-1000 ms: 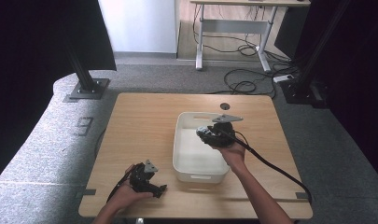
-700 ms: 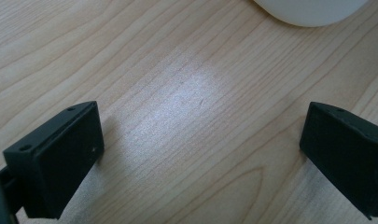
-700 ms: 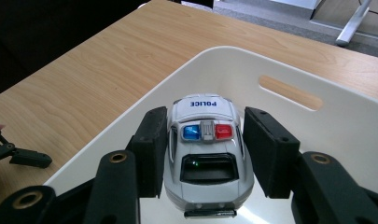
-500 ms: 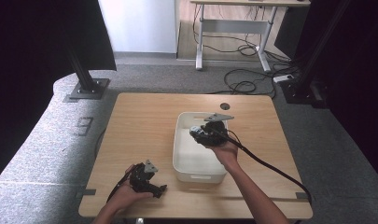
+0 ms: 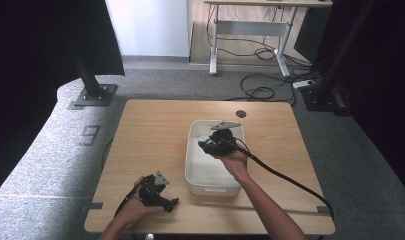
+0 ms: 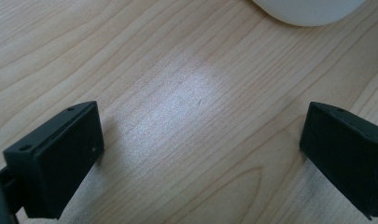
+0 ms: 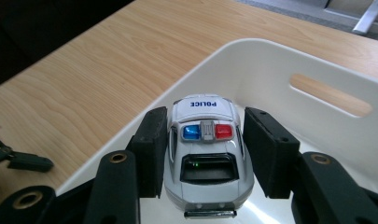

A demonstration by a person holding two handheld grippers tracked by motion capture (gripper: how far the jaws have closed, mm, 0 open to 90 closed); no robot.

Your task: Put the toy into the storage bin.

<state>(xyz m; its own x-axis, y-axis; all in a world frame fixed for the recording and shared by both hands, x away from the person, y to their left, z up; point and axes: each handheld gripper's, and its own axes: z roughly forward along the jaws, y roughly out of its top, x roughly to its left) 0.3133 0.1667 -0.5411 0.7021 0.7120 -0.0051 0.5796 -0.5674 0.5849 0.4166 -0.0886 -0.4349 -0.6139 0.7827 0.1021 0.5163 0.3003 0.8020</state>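
The toy police car is small and glossy, white over a silver-grey lower body, with "POLICE" in dark letters across its roof edge, a blue and a red light on either side of a little grey bar, and a dark window below them. It sits between the two black pads of the right hand-held gripper, which is clenched on its sides; the car is held inside the white bin, above the bin's floor and near the corner on its left, far side. The bin has rounded corners and a slot handle cut through one wall.

In the high view the right hand-held gripper hangs over the white bin at the middle of the bench, its cable trailing off to the right near edge, but the car itself is too small to make out there. The right gripper view gives the lettering and lights.

The left hand-held gripper rests near the bench's near left edge, just left of the bin. The left gripper view shows its jaws released, well apart, with bare wood grain between them and a curve of the bin at the top.
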